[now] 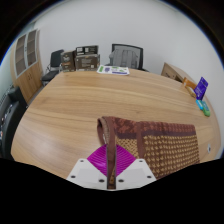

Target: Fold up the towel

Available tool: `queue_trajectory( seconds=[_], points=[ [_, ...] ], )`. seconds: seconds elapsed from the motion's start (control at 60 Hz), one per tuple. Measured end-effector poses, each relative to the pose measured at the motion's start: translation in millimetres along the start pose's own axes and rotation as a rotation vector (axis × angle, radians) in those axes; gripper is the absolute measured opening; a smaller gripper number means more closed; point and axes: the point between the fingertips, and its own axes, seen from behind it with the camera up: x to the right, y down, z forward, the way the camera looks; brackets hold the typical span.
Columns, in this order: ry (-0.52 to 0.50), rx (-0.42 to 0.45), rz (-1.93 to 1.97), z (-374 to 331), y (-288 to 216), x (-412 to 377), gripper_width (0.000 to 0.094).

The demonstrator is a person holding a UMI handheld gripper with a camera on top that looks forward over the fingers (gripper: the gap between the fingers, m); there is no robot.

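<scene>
A brown patterned towel (pixel 165 150) with a dark red-brown border lies on the wooden table (pixel 90 105), ahead and to the right of my fingers. My gripper (pixel 109 170) is shut on the towel's near-left edge: a strip of the border runs down between the two magenta pads (pixel 98 158) and is pinched there. The pinched edge is lifted from the table, and the rest of the towel drapes away to the right.
The table is large and rounded. At its far edge lie a book or paper (pixel 113 70) and, to the right, a blue item (pixel 201 88) and a small green one (pixel 206 108). Shelves (pixel 28 52) and chairs (pixel 126 55) stand behind the table.
</scene>
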Motion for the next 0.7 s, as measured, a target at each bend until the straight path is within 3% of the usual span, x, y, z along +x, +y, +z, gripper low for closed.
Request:
queue_trajectory(
  seconds=[0.267, 0.383, 0.533, 0.583, 0.7],
  points=[
    [-0.335, 0.169, 0.218, -82.1, -112.0, -52.2, 0.0072],
    [-0.343, 0.199, 0.245, -87.3, -119.9, -9.2, 0.0072],
    [-0.247, 0.101, 0.241, -40.7, -74.1, 65.9, 0.0075],
    [-0.233, 0.080, 0.239, -26.6, -54.3, 91.6, 0.0125],
    [-0.177, 0.024, 0.227, -14.9, -34.4, 133.4, 0.0435]
  ],
)
